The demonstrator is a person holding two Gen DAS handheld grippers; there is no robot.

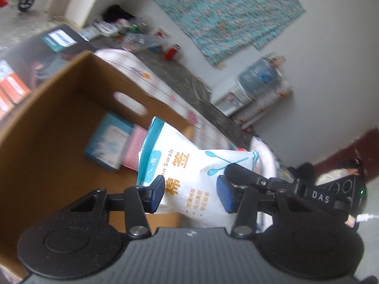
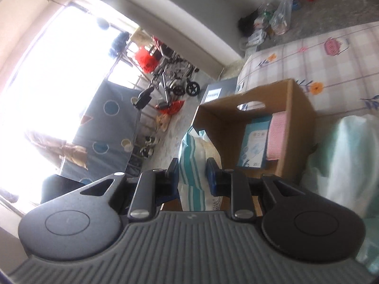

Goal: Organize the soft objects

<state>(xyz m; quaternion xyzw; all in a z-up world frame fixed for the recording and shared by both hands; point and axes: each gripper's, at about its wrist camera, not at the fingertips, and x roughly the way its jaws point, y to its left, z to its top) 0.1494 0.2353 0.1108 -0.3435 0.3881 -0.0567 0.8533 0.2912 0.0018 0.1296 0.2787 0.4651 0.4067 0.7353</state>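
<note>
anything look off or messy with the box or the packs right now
Nothing looks spilled or damaged. The brown cardboard box sits open, with a light blue pack and a pink pack lying side by side inside. The white cotton swab bag is creased between the left gripper's fingers.

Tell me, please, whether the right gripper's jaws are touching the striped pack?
Touching: the right wrist view shows the right gripper with both jaws pressed against the striped pack.
</note>
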